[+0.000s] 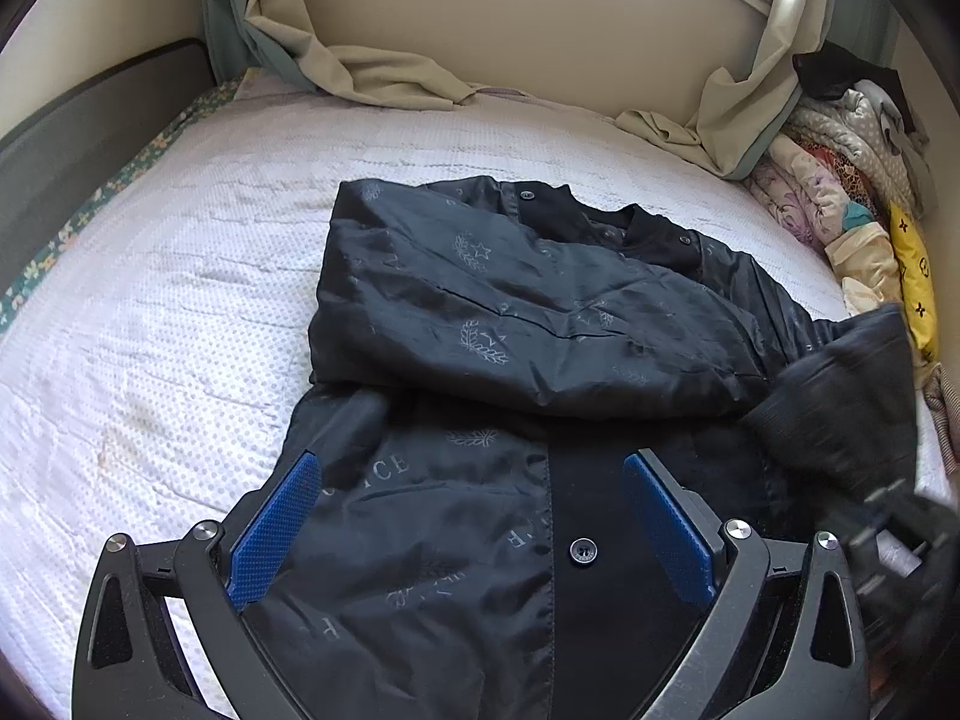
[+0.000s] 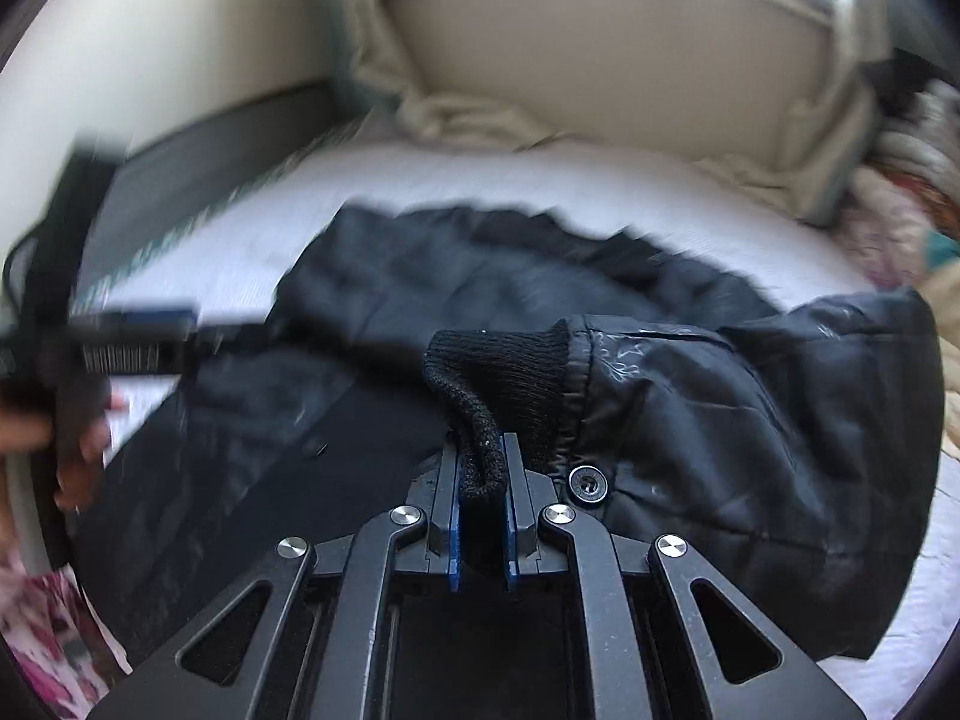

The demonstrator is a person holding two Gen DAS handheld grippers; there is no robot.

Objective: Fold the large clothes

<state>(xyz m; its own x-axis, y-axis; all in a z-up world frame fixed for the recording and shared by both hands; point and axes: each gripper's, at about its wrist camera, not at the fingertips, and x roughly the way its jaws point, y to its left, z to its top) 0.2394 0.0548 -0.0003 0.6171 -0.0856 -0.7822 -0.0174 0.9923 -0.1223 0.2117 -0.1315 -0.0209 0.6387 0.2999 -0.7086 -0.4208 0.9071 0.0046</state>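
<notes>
A black printed jacket [image 1: 480, 324] lies on the white bedspread [image 1: 150, 300], one sleeve folded across its chest. My left gripper [image 1: 471, 471] hovers open over the jacket's front placket and snap button [image 1: 582, 551], with nothing between its blue pads [image 1: 270, 534]. My right gripper [image 2: 481, 450] is shut on the knitted cuff [image 2: 504, 366] of the other sleeve [image 2: 750, 420], which hangs lifted over the jacket. In the left wrist view that sleeve [image 1: 840, 408] and the right gripper [image 1: 900, 540] show blurred at the right edge. In the right wrist view the left gripper [image 2: 138, 342] shows blurred at the left, in a hand [image 2: 84, 462].
Beige curtains [image 1: 384, 78] drape onto the bed's far side beneath a window sill. A pile of patterned bedding and clothes [image 1: 840, 198] stands at the right edge. A dark headboard [image 1: 90, 138] lines the left side. Bare bedspread lies to the jacket's left.
</notes>
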